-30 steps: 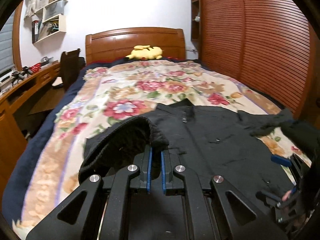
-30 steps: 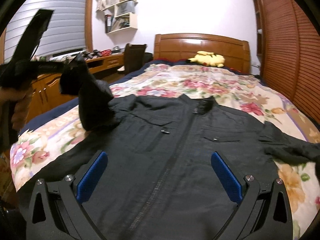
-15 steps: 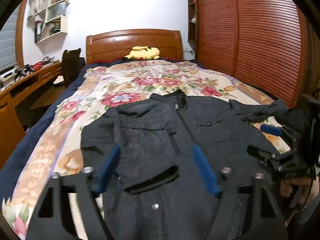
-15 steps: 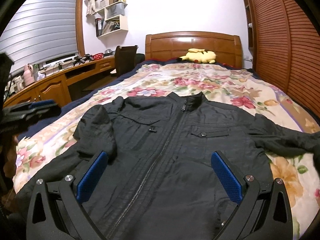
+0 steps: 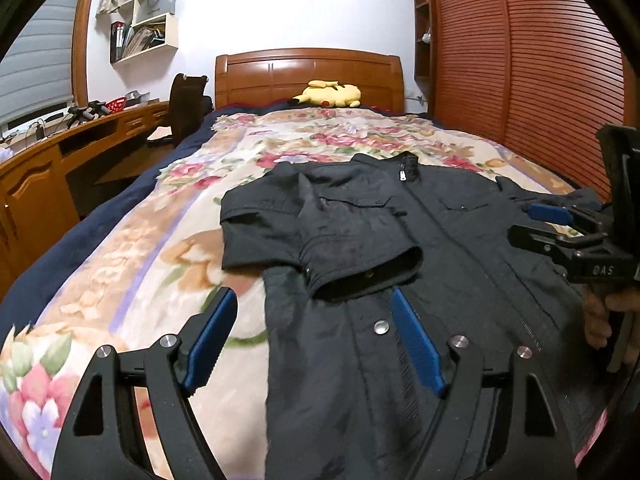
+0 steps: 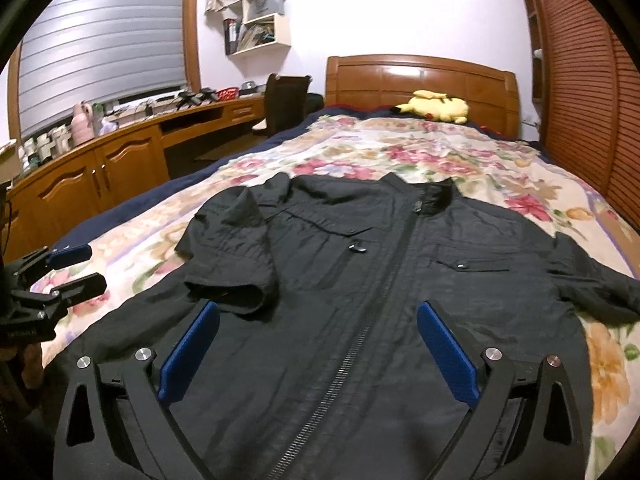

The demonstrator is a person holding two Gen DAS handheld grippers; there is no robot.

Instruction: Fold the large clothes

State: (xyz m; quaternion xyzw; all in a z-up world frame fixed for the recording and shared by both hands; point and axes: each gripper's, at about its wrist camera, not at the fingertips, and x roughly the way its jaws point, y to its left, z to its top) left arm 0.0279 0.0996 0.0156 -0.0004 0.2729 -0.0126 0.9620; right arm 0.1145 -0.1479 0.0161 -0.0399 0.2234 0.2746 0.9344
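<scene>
A black zip-up jacket [image 5: 440, 248] lies face up on the floral bedspread [image 5: 168, 264]; it also shows in the right wrist view [image 6: 360, 280]. Its left sleeve [image 5: 352, 248] is folded in over the chest, cuff toward me, and shows in the right wrist view [image 6: 236, 264] too. The right sleeve [image 6: 592, 280] lies spread out to the right. My left gripper [image 5: 312, 332] is open and empty just in front of the folded cuff. My right gripper [image 6: 316, 344] is open and empty above the jacket's lower front.
A yellow plush toy [image 5: 328, 94] lies by the wooden headboard [image 6: 420, 80]. A long wooden desk [image 6: 120, 152] and a dark chair [image 6: 286, 100] run along the left. Slatted wooden wardrobe doors [image 5: 528, 60] stand on the right.
My left gripper let go of the left sleeve, opened and pulled back; the sleeve now rests folded on the jacket's chest. My right gripper stayed open and shifted slightly.
</scene>
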